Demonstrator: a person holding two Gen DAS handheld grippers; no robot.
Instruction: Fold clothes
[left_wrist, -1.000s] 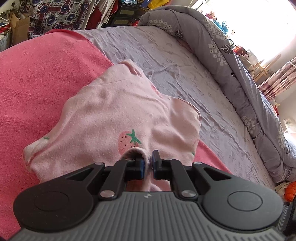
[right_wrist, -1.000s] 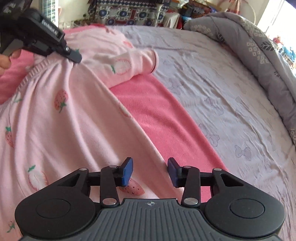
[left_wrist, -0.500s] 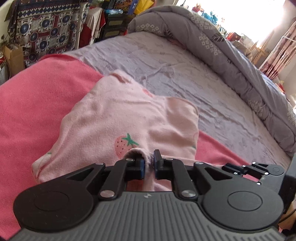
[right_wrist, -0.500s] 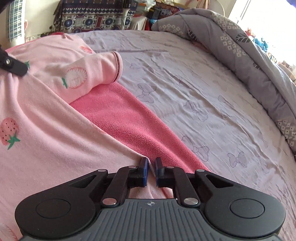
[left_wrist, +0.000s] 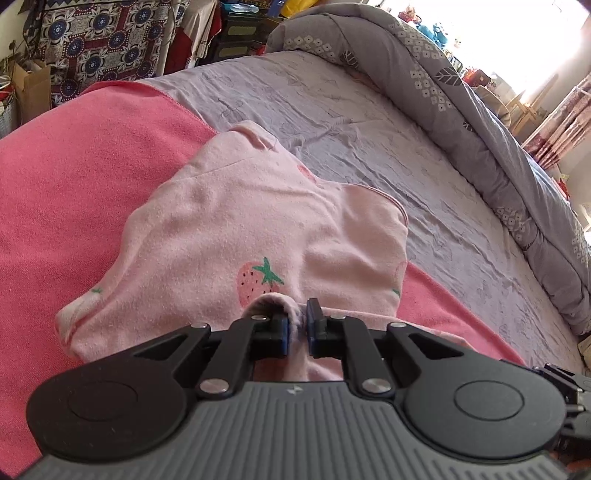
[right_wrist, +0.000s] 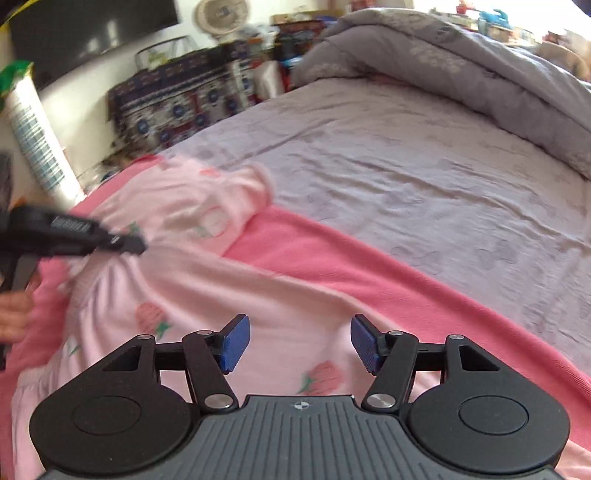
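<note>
The left gripper (left_wrist: 297, 326) pinches a fold of the pale pink strawberry-print garment (left_wrist: 236, 236), spread ahead of its fingers on the coral fleece blanket (left_wrist: 74, 177). The right gripper (right_wrist: 299, 345) gapes wide above the cloth; a rolled grey quilt (right_wrist: 461, 62) lies beyond.

My left gripper (left_wrist: 298, 325) sits at lower centre of its own view, blue pads drawn almost together with a fold of pink cloth (left_wrist: 295, 317) pinched between them. In the right wrist view it enters from the left edge. My right gripper (right_wrist: 299, 345), low in its frame, has its pads spread wide apart, gripping nothing.
</note>
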